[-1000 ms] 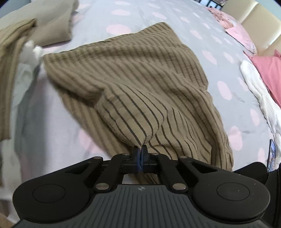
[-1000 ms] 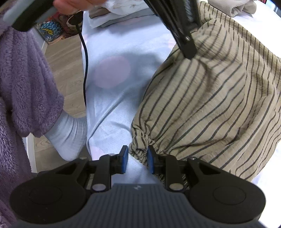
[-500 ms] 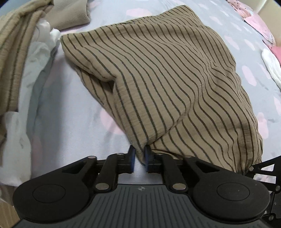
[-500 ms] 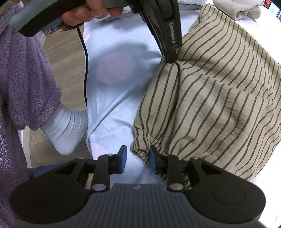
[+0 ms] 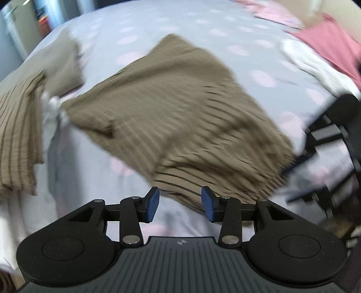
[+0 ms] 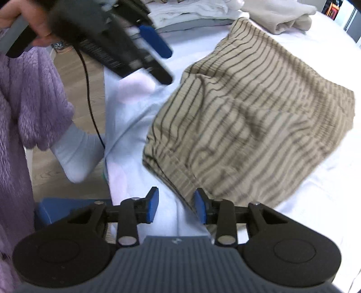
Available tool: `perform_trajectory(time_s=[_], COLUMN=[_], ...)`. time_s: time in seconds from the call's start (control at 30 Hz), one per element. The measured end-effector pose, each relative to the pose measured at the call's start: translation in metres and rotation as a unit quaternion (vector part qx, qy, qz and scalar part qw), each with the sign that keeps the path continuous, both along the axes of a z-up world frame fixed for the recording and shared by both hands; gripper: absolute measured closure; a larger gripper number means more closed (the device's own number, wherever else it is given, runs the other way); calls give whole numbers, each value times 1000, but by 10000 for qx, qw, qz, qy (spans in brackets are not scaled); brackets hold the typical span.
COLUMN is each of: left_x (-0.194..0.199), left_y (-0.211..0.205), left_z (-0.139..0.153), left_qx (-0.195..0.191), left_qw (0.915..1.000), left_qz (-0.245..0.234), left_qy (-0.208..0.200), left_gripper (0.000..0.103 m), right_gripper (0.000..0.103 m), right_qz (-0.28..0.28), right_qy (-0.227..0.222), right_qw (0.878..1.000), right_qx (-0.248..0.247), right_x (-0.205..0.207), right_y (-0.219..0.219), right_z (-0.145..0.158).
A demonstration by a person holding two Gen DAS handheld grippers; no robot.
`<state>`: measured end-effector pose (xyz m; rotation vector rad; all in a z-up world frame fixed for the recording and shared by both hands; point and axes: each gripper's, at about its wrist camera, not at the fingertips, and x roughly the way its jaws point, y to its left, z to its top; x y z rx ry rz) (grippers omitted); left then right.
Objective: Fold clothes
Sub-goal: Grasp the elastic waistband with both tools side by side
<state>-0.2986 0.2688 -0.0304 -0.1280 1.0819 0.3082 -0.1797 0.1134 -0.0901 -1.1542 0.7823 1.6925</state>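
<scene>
A tan garment with dark stripes (image 5: 180, 117) lies folded over on the bed, also in the right wrist view (image 6: 248, 112). My left gripper (image 5: 179, 204) is open and empty, its jaws wide apart just in front of the garment's near edge. My right gripper (image 6: 176, 205) is open and empty, its blue pads either side of the gathered hem at the garment's near corner. The left gripper also shows in the right wrist view (image 6: 155, 58), lifted above the bed at the upper left. Both views are blurred by motion.
The bed sheet (image 5: 140, 33) is pale with pink dots. Another striped tan cloth (image 5: 18, 135) and a beige cloth (image 5: 65, 67) lie left. Pink and white clothes (image 5: 327, 51) lie right. Stacked white and beige clothes (image 6: 225, 11) sit beyond. The bed edge, wooden floor and the person's sock (image 6: 76, 153) are left.
My left gripper let go of the striped garment, opened wide and pulled back and up. The garment settled flat on the bed. My right gripper opened wider near the hem.
</scene>
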Motion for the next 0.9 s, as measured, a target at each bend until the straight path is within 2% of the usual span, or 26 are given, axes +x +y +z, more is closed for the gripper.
perform_trajectory(time_s=[0.13, 0.37, 0.43, 0.57, 0.8, 0.9], left_x=[-2, 4, 7, 10, 11, 13], left_y=[-45, -98, -104, -106, -102, -98], left_z=[-3, -37, -49, -70, -86, -88], left_qx=[401, 977, 1085, 1314, 1281, 1176], left_qw=[9946, 9715, 9653, 9555, 9517, 9526], left_qz=[-946, -2160, -2370, -2610, -2755, -2769], left_qy=[-108, 4, 139, 401, 431, 446], left_gripper=[58, 58, 58, 58, 55, 55], right_gripper=[58, 58, 52, 52, 51, 50], right_qz=[313, 681, 831, 972, 1333, 1453], right_qy=[-419, -939, -1098, -1309, -1656, -1771], right_qw=[9977, 9878, 9838, 9795, 9704, 9666], right_qx=[435, 1039, 1150, 1186, 1150, 1149], right_x=[-2, -5, -8, -10, -12, -15], right_y=[-21, -42, -45, -43, -40, -39], right_z=[-2, -13, -18, -29, -54, -63])
